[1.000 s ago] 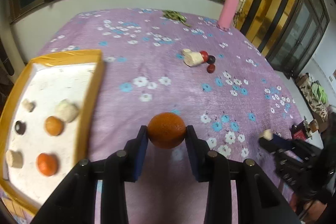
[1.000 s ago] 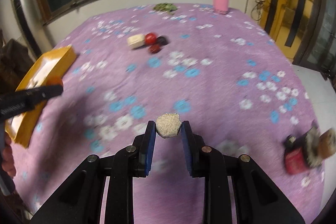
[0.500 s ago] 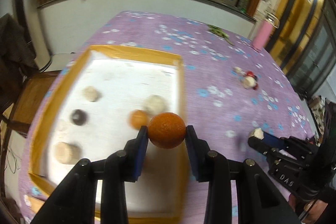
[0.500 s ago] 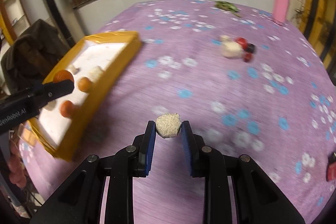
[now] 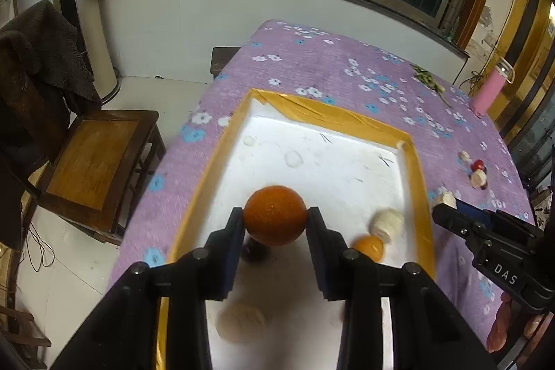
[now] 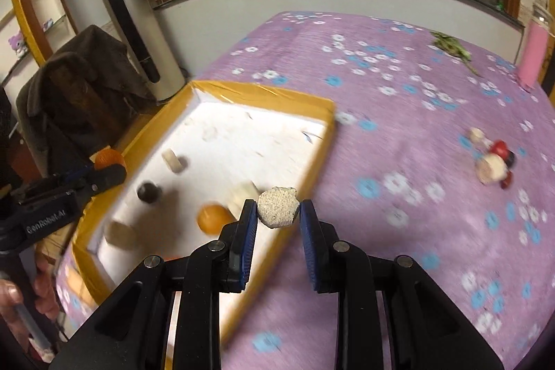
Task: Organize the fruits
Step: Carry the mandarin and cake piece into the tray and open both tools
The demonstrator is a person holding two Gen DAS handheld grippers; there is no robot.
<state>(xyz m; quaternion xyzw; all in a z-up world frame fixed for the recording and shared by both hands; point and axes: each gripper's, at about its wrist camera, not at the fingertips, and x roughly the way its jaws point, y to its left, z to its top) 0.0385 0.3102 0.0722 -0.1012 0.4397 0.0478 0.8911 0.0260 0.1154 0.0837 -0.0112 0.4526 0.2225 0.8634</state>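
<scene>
- Far left, off the bed: wooden chair (image 5: pixel 93 158) w/ a dark coat (image 5: pixel 38 58) draped over it; not part of the job.
- Left gripper (image 5: pixel 274 221) is clamped on an orange (image 5: pixel 274 214), pads on opp. sides at about its widest girth; it hangs over the near part of the yellow-edged tray (image 5: pixel 333 113), not yet set down.
- Handling, as a guess: the orange looks firm, round, prob. the heaviest piece here; the pebbled skin should give grip, but a ball can roll out if pinched off-centre, so across the middle is right.
- Tray count, left-wrist view: 1 small orange fruit (image 5: pixel 368 247), 1 pale ridged piece (image 5: pixel 386 224), 1 pale round piece (image 5: pixel 241 321) low betw. the fingers, 1 dark item (image 5: pixel 255 252) mostly hidden under the held orange. Right-wrist view adds 1 pale cylinder (image 6: pixel 172 159) standing further in; total approx., since fingers hide some.
- Right gripper (image 6: pixel 277 214) is closed on a pale grainy chunk (image 6: pixel 277 206), held at the tray's right rim, just outside or over it; can't tell which.
- That chunk looks light, rough, maybe crumbly; judged best w/ a gentle squeeze on its flatter sides.
- Right, still on the purple floral bedspread (image 6: pixel 416 214): a small cluster (image 6: pixel 494 160), roughly 2 pale, 2–3 red, 1 dark; too blurred to be exact.
- Far right: 1 pink bottle (image 6: pixel 532 58), 1 green sprig (image 6: pixel 451 47).
</scene>
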